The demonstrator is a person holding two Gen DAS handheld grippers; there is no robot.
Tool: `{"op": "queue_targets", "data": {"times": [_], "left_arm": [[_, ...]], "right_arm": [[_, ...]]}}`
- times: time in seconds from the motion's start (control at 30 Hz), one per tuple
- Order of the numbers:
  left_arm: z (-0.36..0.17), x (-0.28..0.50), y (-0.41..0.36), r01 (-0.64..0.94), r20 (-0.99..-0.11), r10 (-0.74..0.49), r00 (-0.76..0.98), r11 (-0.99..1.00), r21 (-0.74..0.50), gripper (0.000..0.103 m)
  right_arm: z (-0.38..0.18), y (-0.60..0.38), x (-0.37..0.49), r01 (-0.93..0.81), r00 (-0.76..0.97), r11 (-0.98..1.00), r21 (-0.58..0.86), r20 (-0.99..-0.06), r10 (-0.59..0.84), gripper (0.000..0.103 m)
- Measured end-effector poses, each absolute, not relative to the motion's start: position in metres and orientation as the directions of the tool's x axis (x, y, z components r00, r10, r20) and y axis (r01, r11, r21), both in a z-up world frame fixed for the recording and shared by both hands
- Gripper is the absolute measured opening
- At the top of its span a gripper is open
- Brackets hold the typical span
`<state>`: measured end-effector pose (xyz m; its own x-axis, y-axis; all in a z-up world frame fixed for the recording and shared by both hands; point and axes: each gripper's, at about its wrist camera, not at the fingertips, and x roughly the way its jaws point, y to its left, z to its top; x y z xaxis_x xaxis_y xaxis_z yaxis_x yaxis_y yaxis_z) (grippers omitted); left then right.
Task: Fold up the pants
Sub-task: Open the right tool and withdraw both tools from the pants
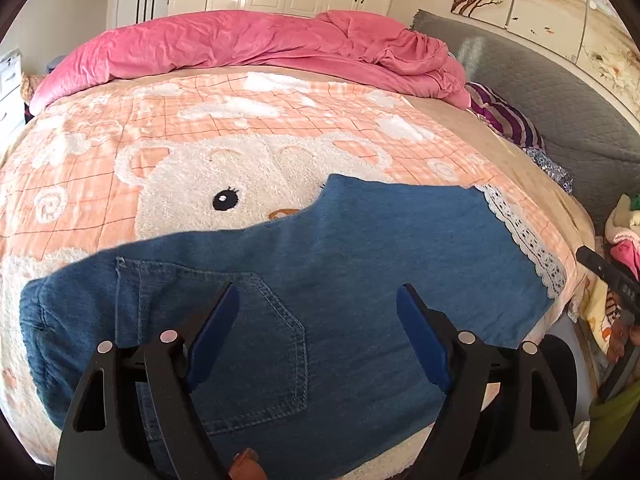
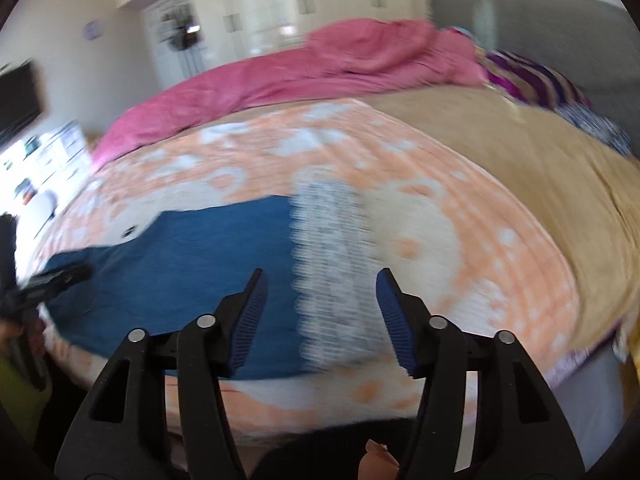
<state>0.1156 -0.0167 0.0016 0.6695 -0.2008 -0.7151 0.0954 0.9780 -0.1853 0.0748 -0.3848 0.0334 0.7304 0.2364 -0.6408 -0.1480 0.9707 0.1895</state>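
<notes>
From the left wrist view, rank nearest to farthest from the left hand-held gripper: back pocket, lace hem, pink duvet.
1. Back pocket on the pants, directly under the left hand-held gripper.
2. Lace hem, at the right end of the pants.
3. Pink duvet, bunched along the bed's far edge.

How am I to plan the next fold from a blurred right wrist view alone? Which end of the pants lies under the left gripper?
Observer: The pocket end. A stitched back pocket of the pants lies right below the left gripper.
Operator: Is that gripper holding cloth?
Observer: No. It is open, with nothing between its pads.
Operator: How far up the blanket do the pants reach?
Observer: Their upper edge covers the lower part of the bear face on the blanket. The bear's eye is uncovered.
</notes>
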Motion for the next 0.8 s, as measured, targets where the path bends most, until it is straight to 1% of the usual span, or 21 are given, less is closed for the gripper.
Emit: {"op": "queue_targets", "data": {"times": [0.1, 0.17, 0.27, 0.4, 0.47, 0.53, 0.6, 0.67, 0.7, 0.73, 0.8], "left_arm": [[0.003, 0.129, -0.016, 0.094, -0.726, -0.184, 0.662, 0.982, -0.163, 0.08], [0.0, 0.143, -0.014, 0.089, -0.74, -0.214, 0.638, 0.975, -0.206, 0.08], [-0.011, 0.166, -0.017, 0.099, -0.759, -0.317, 0.568, 0.942, -0.319, 0.08], [-0.02, 0.181, -0.029, 0.148, -0.762, -0.338, 0.552, 0.939, -0.31, 0.08], [-0.029, 0.186, -0.027, 0.155, -0.766, -0.347, 0.541, 0.936, -0.315, 0.08], [-0.039, 0.189, -0.02, 0.135, -0.78, -0.299, 0.549, 0.953, -0.271, 0.078], [-0.041, 0.19, -0.017, 0.134, -0.775, -0.313, 0.549, 0.948, -0.288, 0.078], [-0.038, 0.189, -0.02, 0.129, -0.778, -0.279, 0.563, 0.959, -0.251, 0.079], [-0.038, 0.188, -0.022, 0.121, -0.781, -0.247, 0.573, 0.969, -0.217, 0.079], [-0.039, 0.188, -0.022, 0.121, -0.783, -0.24, 0.574, 0.97, -0.209, 0.079], [-0.039, 0.186, -0.026, 0.127, -0.784, -0.22, 0.581, 0.975, -0.179, 0.079]], "right_arm": [[0.034, -0.35, 0.088, -0.25, 0.694, 0.95, 0.188, -0.649, 0.311, 0.051], [0.029, -0.324, 0.1, -0.301, 0.657, 0.938, 0.173, -0.675, 0.336, 0.055], [0.018, -0.279, 0.124, -0.377, 0.599, 0.915, 0.142, -0.717, 0.358, 0.055], [0.004, -0.235, 0.156, -0.436, 0.534, 0.89, 0.129, -0.759, 0.372, 0.055], [-0.004, -0.228, 0.171, -0.41, 0.516, 0.904, 0.121, -0.786, 0.339, 0.055], [-0.01, -0.232, 0.18, -0.38, 0.518, 0.918, 0.111, -0.797, 0.311, 0.055], [-0.017, -0.24, 0.184, -0.351, 0.524, 0.932, 0.089, -0.806, 0.275, 0.056], [-0.024, -0.258, 0.187, -0.282, 0.539, 0.957, 0.065, -0.815, 0.214, 0.057], [-0.027, -0.267, 0.187, -0.256, 0.539, 0.964, 0.075, -0.817, 0.207, 0.057], [-0.029, -0.278, 0.187, -0.232, 0.538, 0.968, 0.098, -0.816, 0.212, 0.057], [-0.033, -0.294, 0.187, -0.215, 0.533, 0.962, 0.166, -0.806, 0.258, 0.057]]}}
